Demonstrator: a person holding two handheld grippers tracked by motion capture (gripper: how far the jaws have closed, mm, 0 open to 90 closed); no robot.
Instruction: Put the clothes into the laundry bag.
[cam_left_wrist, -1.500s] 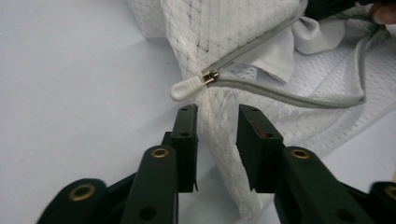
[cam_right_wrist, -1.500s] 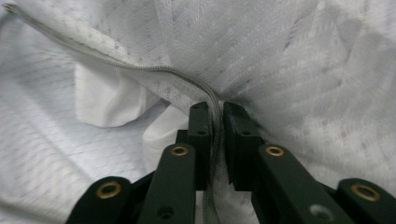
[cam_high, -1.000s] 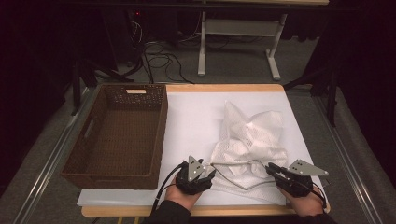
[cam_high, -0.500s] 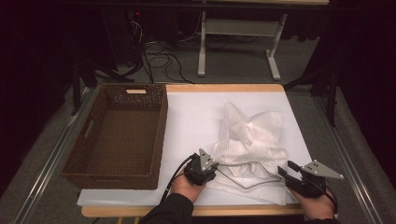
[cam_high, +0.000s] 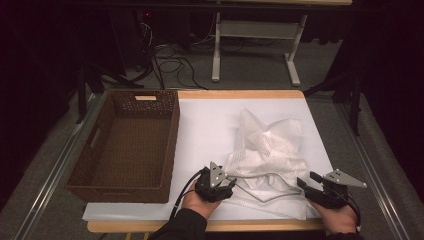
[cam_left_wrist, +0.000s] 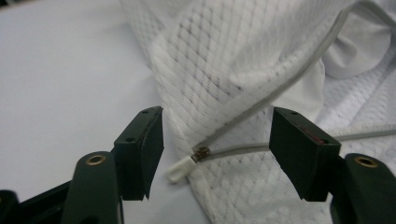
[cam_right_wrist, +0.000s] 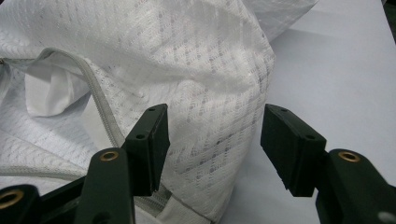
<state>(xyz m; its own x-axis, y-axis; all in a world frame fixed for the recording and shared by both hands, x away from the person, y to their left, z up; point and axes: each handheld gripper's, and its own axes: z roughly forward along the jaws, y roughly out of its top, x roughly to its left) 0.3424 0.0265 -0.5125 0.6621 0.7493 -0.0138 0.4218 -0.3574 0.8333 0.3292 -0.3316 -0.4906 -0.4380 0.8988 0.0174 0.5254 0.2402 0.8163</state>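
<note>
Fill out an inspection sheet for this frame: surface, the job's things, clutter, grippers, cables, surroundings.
Surface: table under a white sheet, wooden edge showing at front and back.
Job's things: white mesh bag lies crumpled right of centre, its grey zipper open, the slider and white pull at the near left corner.
Clutter: empty brown wicker basket at left.
Grippers: left gripper open, its jaws either side of the zipper pull; right gripper open around the bag's near right corner. Both have just been opening.
Cables: black cable trails from the left gripper; more lie on the floor behind.
Surroundings: dark room, a white stand beyond the table.
</note>
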